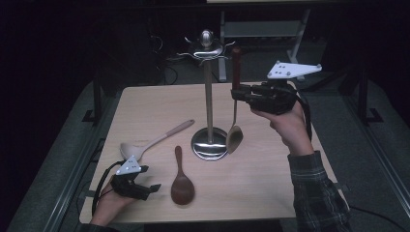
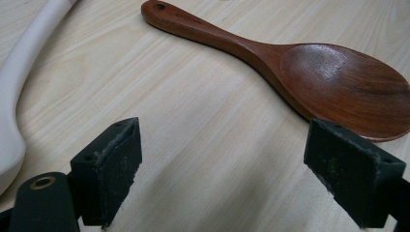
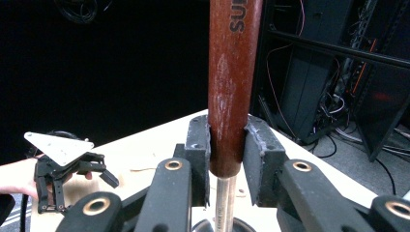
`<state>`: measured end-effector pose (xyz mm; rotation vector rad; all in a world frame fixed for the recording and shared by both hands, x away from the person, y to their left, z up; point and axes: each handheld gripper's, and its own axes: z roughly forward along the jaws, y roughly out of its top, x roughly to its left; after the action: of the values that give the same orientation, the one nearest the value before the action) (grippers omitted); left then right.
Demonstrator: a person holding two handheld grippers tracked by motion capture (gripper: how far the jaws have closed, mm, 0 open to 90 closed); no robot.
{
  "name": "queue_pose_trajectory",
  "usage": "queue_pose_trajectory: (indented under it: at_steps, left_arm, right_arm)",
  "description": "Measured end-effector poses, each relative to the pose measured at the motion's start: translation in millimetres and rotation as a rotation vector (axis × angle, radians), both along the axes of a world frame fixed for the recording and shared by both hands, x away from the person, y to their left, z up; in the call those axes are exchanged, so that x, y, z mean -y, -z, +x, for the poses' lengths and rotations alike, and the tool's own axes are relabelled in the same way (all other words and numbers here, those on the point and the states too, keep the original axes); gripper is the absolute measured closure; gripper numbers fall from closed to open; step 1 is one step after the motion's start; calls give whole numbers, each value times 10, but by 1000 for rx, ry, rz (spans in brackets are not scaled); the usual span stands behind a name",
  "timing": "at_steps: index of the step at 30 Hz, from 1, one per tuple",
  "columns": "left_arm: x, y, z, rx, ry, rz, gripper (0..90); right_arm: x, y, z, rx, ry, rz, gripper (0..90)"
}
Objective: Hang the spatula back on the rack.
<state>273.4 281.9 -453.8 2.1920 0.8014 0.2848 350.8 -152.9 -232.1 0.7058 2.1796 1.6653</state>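
ladle (image 1: 235, 101) clamped upright by its red handle in the right gripper (image 1: 240, 94), beside the stand (image 1: 209, 96), probably about to be hung; left gripper (image 1: 147, 188) wide open, empty; wooden spoon (image 1: 182, 181) and white spoon (image 1: 145, 145) left on the table (image 1: 270, 188).

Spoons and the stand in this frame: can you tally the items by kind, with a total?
Pale spoon lying on the table: 1
Dark wooden spoon lying on the table: 1
Metal spoon with red-brown handle, held upright in the right gripper: 1
Metal hanging stand: 1
Total: 4 (3 spoons, 1 stand)
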Motion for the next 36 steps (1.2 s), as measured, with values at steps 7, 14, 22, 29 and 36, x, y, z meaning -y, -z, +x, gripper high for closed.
queue_pose_trajectory:
  at_steps: [7, 14, 22, 29, 36]
  left_arm:
    - [1, 1, -4, -1, -1, 0, 131]
    - [1, 1, -7, -1, 0, -2, 131]
    - [0, 0, -9, -1, 2, -2, 131]
    - [-1, -2, -10, -1, 4, -2, 131]
    - [0, -2, -10, -1, 9, 3, 131]
  right_arm:
    - [-28, 16, 43, -9, -3, -5, 730]
    - [-70, 23, 83, -13, -9, -17, 730]
    - [-147, 9, 141, -19, -14, -30, 730]
    - [-197, 10, 178, -23, -16, -39, 730]
    - [-238, 24, 200, -28, -14, -46, 727]
